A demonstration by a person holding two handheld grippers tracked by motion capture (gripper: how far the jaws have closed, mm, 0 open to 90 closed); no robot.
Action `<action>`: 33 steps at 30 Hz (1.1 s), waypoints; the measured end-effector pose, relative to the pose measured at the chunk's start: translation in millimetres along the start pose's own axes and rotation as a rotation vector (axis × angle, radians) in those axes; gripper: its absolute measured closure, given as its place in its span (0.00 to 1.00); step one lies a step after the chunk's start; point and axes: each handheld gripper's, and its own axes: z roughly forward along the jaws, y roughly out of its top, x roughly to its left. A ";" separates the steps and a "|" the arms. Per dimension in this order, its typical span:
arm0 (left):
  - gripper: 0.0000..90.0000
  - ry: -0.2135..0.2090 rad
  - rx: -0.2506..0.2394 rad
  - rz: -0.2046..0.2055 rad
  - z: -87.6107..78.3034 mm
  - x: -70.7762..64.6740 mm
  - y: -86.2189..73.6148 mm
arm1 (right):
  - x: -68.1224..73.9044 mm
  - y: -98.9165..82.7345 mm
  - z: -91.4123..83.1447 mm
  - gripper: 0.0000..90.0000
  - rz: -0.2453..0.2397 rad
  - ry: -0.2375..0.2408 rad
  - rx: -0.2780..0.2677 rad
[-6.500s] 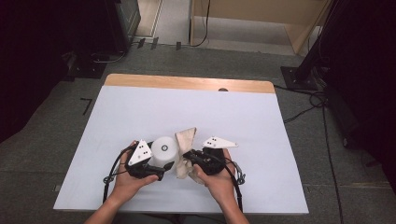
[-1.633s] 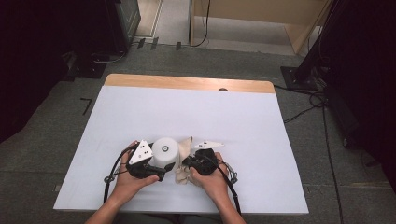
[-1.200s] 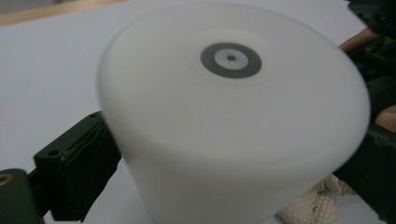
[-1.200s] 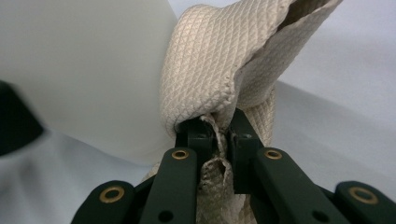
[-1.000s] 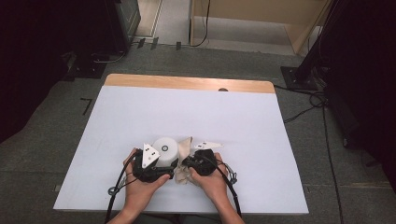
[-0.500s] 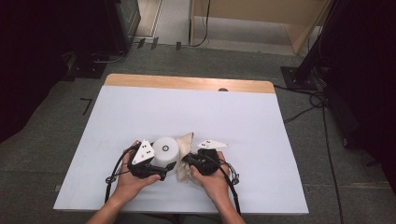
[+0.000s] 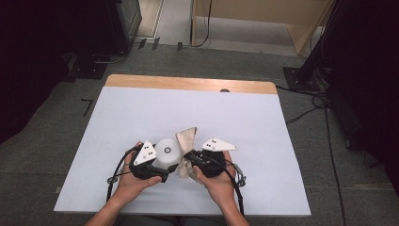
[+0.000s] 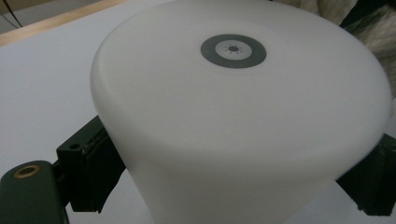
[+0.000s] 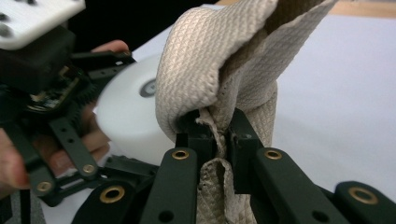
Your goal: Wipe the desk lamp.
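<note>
A white upturned cup [image 7: 167, 151] with a grey ring mark on its base sits between the jaws of my left gripper [image 7: 162, 165] near the table's front. In the left gripper view the cup [image 8: 243, 121] stands between two black pads [image 8: 91, 172] that press its sides. My right gripper [image 7: 190, 160] is shut on a beige woven cloth [image 7: 187, 141], bunched and raised beside the cup. In the right gripper view the cloth [image 9: 219, 84] is pinched between the jaws of my right gripper [image 9: 219, 135], with the cup [image 9: 133, 116] and the left gripper behind it at left.
The white table top [image 7: 141, 113] has a wooden strip [image 7: 188, 84] along its far edge. Dark equipment and cables [image 7: 324, 99] lie on the grey floor around it. Both hands are near the table's front edge.
The right gripper has lifted the cloth, so its top now stands higher beside the cup. The left gripper and cup have stayed in about the same place.
</note>
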 end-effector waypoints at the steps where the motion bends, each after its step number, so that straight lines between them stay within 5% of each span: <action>1: 0.09 -0.002 0.003 0.003 -0.2 0.5 -0.1 | -2.3 -2.4 3.2 0.92 0.005 0.002 0.016; 11: 0.09 -0.004 0.001 0.000 0.4 0.5 -0.2 | -24.5 -33.4 37.2 0.92 0.090 -0.015 0.150; 19: 0.09 -0.002 0.001 0.000 0.5 0.3 -0.1 | -28.5 -39.2 45.1 0.93 0.121 -0.025 0.195; 24: 0.09 -0.006 0.002 0.001 0.5 0.9 -0.3 | -25.4 -34.0 39.1 0.93 0.113 -0.017 0.165; 33: 0.09 -0.007 0.001 0.001 0.6 0.9 -0.5 | -7.9 -3.8 5.3 0.93 0.063 0.024 0.013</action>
